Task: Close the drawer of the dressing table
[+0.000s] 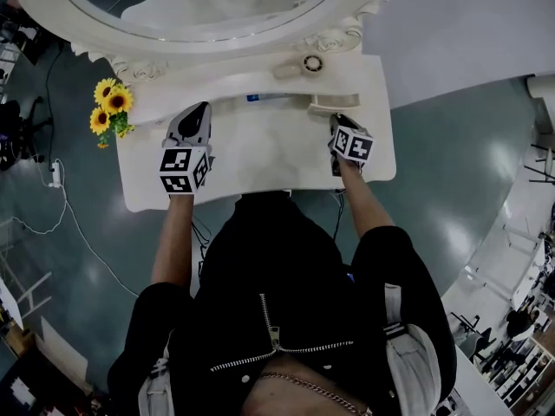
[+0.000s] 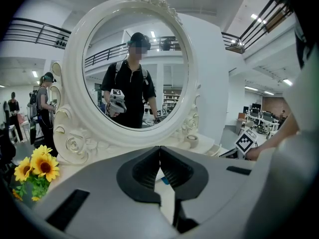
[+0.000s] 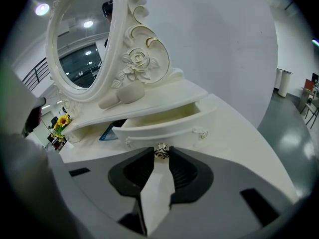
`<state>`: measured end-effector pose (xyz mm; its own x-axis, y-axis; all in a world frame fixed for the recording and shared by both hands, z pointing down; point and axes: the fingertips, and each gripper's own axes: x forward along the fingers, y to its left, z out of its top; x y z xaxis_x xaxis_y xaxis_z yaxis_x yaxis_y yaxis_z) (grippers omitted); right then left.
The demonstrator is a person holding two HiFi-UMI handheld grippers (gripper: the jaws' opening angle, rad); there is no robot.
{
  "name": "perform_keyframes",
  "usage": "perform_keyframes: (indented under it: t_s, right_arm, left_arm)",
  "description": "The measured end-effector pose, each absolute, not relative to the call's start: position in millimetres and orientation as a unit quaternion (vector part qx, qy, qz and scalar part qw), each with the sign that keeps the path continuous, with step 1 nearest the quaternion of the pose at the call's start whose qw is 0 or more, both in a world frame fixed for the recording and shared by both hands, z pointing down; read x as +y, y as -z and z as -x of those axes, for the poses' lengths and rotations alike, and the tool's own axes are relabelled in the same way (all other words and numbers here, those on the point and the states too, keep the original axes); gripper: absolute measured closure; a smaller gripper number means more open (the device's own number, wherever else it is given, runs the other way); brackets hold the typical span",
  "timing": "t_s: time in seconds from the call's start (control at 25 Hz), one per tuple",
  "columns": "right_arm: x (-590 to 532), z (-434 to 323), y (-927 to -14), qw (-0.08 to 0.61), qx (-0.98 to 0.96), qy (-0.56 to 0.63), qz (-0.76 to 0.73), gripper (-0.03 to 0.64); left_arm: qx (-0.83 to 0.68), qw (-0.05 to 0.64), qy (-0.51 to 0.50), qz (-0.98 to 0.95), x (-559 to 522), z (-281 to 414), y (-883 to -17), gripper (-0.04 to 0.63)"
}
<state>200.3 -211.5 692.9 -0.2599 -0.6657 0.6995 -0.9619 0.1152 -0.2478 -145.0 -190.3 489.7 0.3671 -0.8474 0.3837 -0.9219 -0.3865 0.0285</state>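
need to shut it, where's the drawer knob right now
In the right gripper view the drawer knob sits centre frame, on the front of the open drawer, pinched between the right tool's tips.

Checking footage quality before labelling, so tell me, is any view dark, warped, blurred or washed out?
Head view: dim overall, with the dressing table top washed pale. Left gripper view: strong fisheye with black corners, but the mirror reflection is sharp. Right gripper view: same fisheye, the drawer knob is crisp up close, and the left edge is blurred.
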Motion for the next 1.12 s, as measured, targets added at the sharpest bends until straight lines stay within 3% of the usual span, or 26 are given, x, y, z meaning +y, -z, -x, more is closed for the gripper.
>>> perform_keyframes:
  t_s: [1.12]
  right_arm:
    - [-240.7,-198.3,-702.0,0.221,-0.714,-0.353,-0.563,0.518]
  left_arm:
    - [-0.551,0.13,-0.162,-0.808,-200.0,156.4,-497.7,0.574]
